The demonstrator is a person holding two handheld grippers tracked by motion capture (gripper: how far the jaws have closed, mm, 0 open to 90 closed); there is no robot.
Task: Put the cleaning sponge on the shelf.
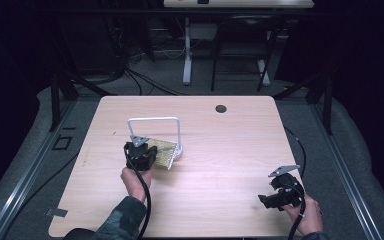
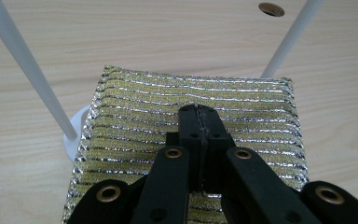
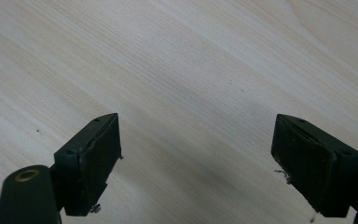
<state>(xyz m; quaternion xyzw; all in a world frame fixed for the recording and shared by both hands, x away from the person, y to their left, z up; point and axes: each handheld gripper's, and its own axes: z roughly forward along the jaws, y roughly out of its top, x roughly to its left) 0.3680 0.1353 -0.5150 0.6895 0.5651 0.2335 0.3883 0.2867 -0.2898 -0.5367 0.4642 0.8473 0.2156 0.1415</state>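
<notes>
Glittery gold-and-silver cloth [image 1: 163, 152] lies beside the white wire stand [image 1: 154, 134] left of the table's [image 1: 230, 150] centre, pinched in the left gripper [image 2: 199, 122], whose jaws are pressed together on it. Right gripper [image 3: 196, 154] hovers near the table's right edge, jaws spread wide and empty.

The cloth [image 2: 191, 93] is yellow-gold, crossed by thin shiny silver stripes that run from side to side. The rack [image 1: 155, 120] beside it is white, both its thin bars and its round foot, and the table [image 1: 220, 150] is pale wood with a fine straight grain and one dark round hole. Both grippers, the left gripper [image 2: 199, 116] and the right gripper [image 3: 196, 154], are black with small brass-coloured rivets.
</notes>
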